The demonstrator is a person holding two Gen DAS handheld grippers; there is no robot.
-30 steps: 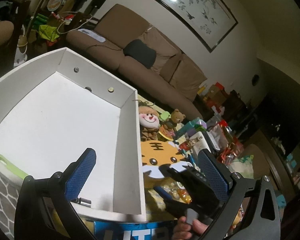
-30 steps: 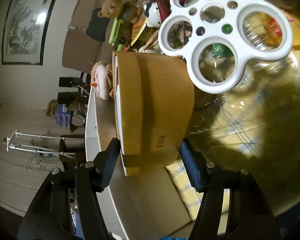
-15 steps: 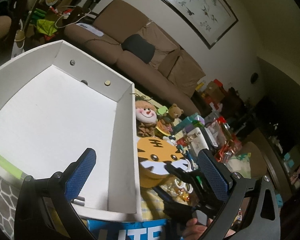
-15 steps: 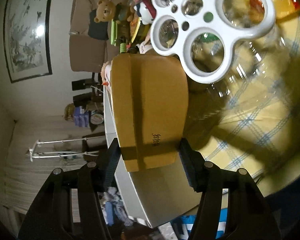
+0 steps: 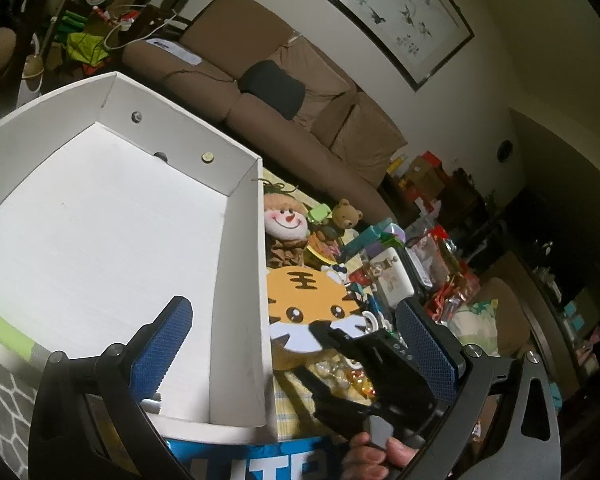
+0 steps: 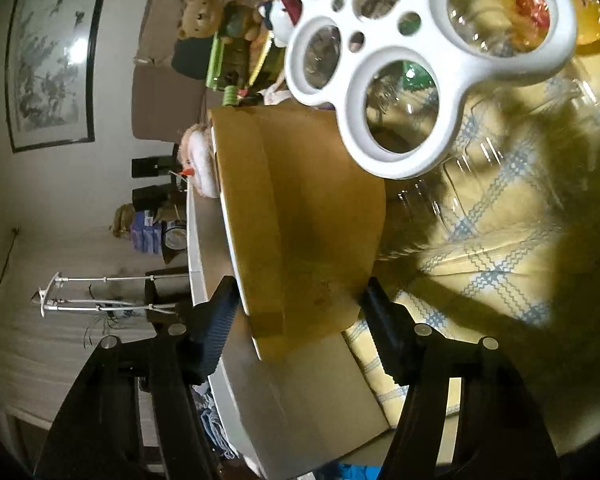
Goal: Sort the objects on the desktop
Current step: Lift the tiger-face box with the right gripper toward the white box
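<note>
A tiger-face box, orange with a white muzzle, stands just right of a white storage box. My right gripper is shut on the tiger box, seen from its brown back, and holds it against the white box's wall. The right gripper also shows in the left wrist view, below the tiger face. My left gripper is open and empty, its fingers straddling the white box's right wall.
A white paw-shaped lid on a clear container lies on the yellow checked tablecloth. A doll, a teddy bear and several small packs crowd the table behind. A green strip lies in the white box.
The right gripper has shifted with the tiger box, which now sits lower and closer along the white box's wall. The left gripper stays open, its view drifting slightly.
</note>
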